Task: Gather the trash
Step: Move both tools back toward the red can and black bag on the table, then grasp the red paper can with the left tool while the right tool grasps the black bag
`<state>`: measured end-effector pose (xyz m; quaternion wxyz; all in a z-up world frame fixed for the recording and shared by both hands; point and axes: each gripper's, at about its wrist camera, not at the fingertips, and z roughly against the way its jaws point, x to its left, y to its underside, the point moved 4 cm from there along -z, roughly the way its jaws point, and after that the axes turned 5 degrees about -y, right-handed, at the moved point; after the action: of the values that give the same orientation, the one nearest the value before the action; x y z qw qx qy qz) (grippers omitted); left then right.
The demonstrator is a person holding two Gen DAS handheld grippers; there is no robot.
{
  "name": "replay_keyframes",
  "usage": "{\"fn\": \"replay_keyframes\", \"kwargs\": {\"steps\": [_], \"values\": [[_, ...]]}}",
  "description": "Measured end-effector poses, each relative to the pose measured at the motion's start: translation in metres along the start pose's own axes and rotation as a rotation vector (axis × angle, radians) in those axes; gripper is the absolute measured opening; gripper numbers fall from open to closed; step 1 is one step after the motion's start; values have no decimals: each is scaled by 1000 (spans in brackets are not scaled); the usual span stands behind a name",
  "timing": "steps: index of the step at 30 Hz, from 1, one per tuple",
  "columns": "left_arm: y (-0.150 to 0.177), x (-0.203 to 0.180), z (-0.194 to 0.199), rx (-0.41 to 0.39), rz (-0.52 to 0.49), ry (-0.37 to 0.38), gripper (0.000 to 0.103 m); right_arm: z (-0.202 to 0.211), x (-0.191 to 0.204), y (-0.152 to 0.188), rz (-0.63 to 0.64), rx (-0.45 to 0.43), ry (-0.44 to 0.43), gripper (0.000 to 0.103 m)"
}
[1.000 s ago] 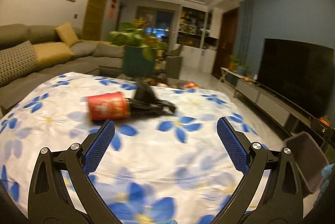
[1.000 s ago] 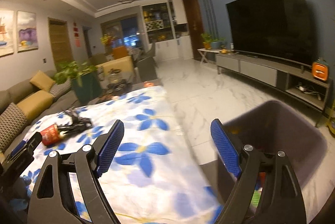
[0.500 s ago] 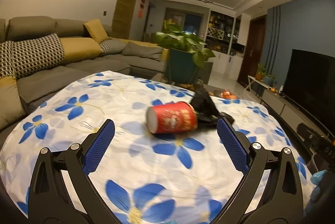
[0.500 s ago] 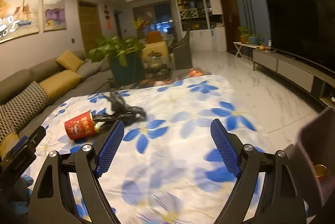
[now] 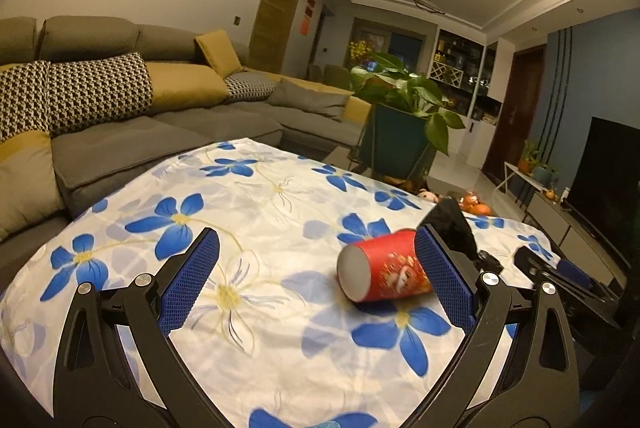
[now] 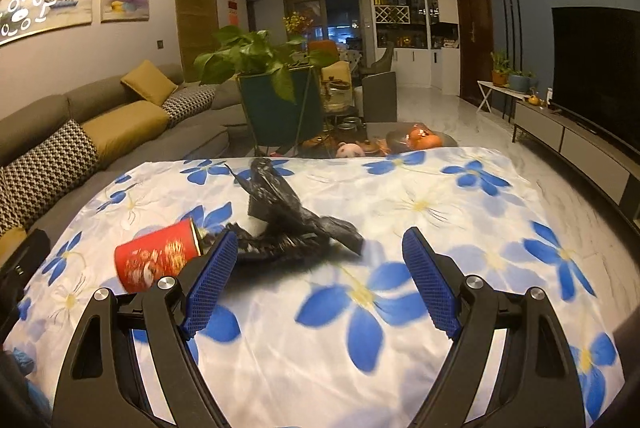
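Note:
A red paper cup (image 5: 382, 272) lies on its side on the white tablecloth with blue flowers (image 5: 256, 195); its grey base faces the left wrist camera. Behind it sits a crumpled black plastic bag (image 5: 452, 224). My left gripper (image 5: 316, 280) is open, and the cup lies just inside its right finger, a little beyond the tips. In the right wrist view the cup (image 6: 158, 258) lies at the left and the black bag (image 6: 288, 216) stretches across the cloth ahead. My right gripper (image 6: 316, 280) is open and empty, with the bag just beyond its left fingertip.
A grey sofa (image 5: 120, 107) with yellow and checked cushions runs along the left. A potted plant in a dark green planter (image 6: 276, 99) stands past the table's far end, with small toys (image 6: 420, 137) beside it. A TV and low cabinet (image 6: 592, 115) line the right wall.
Both grippers have swung left, off the dark bin and onto the table. The cup now lies near the left gripper's right finger. The bag now lies ahead of the right gripper.

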<state>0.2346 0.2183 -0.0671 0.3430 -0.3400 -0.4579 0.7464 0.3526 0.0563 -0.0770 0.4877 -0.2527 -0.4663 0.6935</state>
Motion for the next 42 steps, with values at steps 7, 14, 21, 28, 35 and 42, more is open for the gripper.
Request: {"fn": "replay_keyframes", "kwargs": {"steps": [7,14,21,28,35,42], "values": [[-3,1,-16,13,-41,-32,96,-54,17,-8,62,62,-12,71],[0,-3,-21,31,-44,-14,96,-89,24,-7,83,138,-14,38],[6,-19,-19,46,-75,12,96,-79,15,-4,63,109,-21,2],[12,-54,-22,67,-117,39,96,-33,-20,-14,-45,4,20,1],[20,-87,-47,144,-149,4,96,23,-48,-21,-116,-109,8,1],[28,-99,-70,208,-178,-41,96,44,-53,-18,-118,-138,-26,1]]}}
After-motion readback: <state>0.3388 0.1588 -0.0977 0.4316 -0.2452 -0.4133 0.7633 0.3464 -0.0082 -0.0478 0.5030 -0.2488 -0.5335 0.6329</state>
